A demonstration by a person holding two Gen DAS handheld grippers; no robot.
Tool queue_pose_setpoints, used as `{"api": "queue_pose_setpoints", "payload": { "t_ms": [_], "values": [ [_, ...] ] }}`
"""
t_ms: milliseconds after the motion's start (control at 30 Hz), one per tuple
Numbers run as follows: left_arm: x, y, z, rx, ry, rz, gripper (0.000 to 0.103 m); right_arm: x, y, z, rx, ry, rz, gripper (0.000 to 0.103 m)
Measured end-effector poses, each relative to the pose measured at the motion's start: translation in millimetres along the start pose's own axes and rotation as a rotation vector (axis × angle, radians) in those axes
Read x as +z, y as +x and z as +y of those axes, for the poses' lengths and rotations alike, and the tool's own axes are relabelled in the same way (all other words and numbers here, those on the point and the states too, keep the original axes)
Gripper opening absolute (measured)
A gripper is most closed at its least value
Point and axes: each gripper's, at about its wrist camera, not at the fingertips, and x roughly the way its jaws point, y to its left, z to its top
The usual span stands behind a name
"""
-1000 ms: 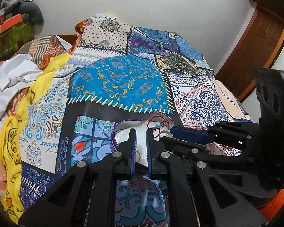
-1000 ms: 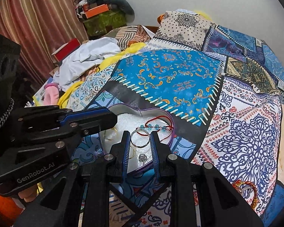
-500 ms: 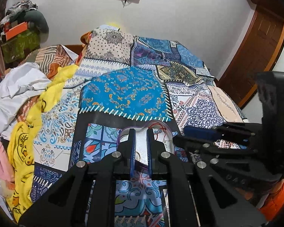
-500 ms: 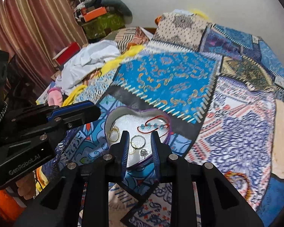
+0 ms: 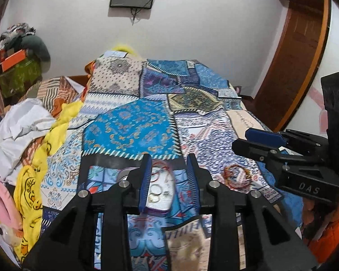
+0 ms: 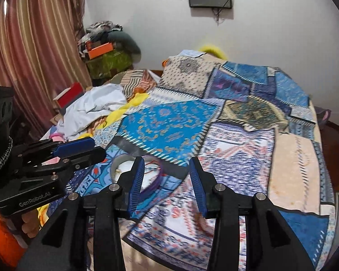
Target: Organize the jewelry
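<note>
Though hidden rightward, bangles (image 5: 236,176) (loose) beside spread left tongs (image 5: 169,178); right tongs (image 6: 167,180) spread.

Bed (image 5: 133,133) w/ blue patchwork bedspread. On it: heart-shaped jewelry tray (image 5: 157,210) near the front, beaded bracelets (image 5: 236,176) just right of it, white cloth (image 5: 18,133) and yellow cloth (image 5: 56,126) along the left edge.

The bedspread (image 6: 237,153) is a patchwork of blue, white and beige ornamental prints, with a bright blue panel (image 6: 167,128) scrolled in orange. The heart-shaped tray (image 5: 157,210) has a purple rim. Yellow cloth (image 5: 43,149) and white cloth (image 6: 92,106) lie nearby. The curtain (image 6: 34,52) is striped pink and tan.
</note>
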Motion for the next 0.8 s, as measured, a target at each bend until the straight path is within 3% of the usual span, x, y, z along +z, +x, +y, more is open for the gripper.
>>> {"api": "queue_pose_setpoints", "payload": {
  "t_ms": [267,467,800],
  "values": [
    [3.4,17.8,-32.8,-0.038,0.038,0.031,0.032,-11.2,-17.8,-45.0,-0.083,0.043,-0.005,0.037],
    [-1.6,35.1,-44.6,-0.043,0.054,0.068,0.032,-22.9,-7.8,-66.6,-0.11,0.068,0.028,0.037],
    [-21.1,63.9,-44.4,-0.023,0.067,0.148,0.032,-53.9,33.6,-58.8,-0.002,0.028,0.17,0.037]
  ]
}}
